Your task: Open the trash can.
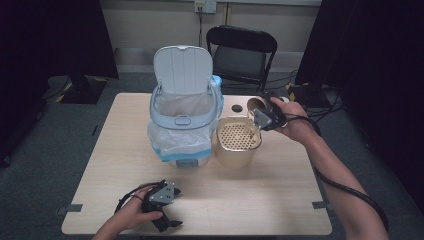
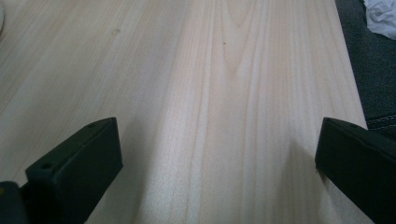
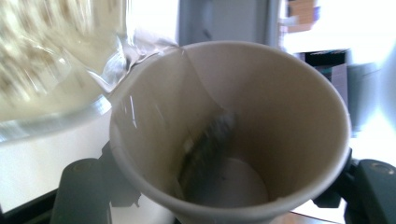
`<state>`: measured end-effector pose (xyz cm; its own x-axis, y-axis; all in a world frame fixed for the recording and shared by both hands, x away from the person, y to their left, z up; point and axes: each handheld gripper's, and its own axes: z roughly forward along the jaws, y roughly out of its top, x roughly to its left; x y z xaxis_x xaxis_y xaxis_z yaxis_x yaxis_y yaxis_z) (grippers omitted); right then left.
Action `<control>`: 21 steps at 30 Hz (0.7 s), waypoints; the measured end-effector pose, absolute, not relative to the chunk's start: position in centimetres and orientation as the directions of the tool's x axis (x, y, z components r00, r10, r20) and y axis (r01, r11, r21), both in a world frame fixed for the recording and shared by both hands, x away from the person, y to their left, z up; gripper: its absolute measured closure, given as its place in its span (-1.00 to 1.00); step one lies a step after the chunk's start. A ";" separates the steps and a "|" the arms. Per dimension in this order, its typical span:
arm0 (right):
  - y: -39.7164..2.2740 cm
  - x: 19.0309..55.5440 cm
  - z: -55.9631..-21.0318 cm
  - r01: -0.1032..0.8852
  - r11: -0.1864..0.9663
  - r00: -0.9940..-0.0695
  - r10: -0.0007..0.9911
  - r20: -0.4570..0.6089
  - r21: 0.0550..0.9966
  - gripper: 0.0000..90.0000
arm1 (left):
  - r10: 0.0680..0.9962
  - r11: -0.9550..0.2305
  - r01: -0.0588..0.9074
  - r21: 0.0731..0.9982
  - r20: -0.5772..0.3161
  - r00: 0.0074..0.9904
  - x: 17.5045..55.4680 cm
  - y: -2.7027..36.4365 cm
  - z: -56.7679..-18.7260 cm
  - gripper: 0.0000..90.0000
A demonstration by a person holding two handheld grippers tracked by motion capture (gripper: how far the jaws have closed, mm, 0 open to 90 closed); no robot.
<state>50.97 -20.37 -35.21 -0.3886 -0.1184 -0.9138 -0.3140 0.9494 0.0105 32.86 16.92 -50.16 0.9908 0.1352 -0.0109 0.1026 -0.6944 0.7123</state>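
Paper cup [image 3: 231,126] sits clamped between the two black jaws of the right gripper [image 1: 264,116], its mouth turned toward that gripper's camera; a dark, blurred strip lies along the inner wall, reaching down to the pale bottom. In the high view the cup [image 1: 256,104] is held on its side above the far right part of the table [image 1: 260,200], just behind the tan strainer tub [image 1: 237,141] with its perforated insert — the jaws stand about half closed, pressing on the cup's sides. Beside the tub, to its left, stands the white bin [image 1: 182,120], lid raised and a clear liner folded over its rim; a small dark disc [image 1: 237,108] lies on the tabletop between bin and cup. The left gripper [image 1: 165,207] rests low on the near edge of the table, held in the left hand [image 1: 131,215] — its jaws are spread wide, with bare wood [image 2: 219,116] between them and nothing held.
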 end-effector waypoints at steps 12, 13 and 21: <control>-18.3 49.4 -36.7 -0.308 0.869 -0.029 -0.415 -0.909 -0.387 -0.37 | 0.124 -0.704 0.089 0.705 -0.001 0.992 33.0 17.0 -50.1 -1.00; -18.3 49.4 -36.6 -0.292 0.869 -0.005 -0.418 -0.908 -0.399 -0.37 | 0.124 -0.704 0.089 0.705 -0.001 0.992 33.0 17.0 -50.1 -1.00; -19.7 50.8 -33.8 -0.202 0.950 -0.432 0.133 -0.892 0.240 -0.37 | 0.130 -0.698 0.097 0.709 -0.007 0.991 32.9 16.9 -50.1 -1.00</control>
<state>50.77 -19.66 -33.80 -0.4321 0.1332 -0.8919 -0.2018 0.9497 0.2396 32.93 16.93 -50.13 0.9915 0.1300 -0.0071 0.0966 -0.6984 0.7092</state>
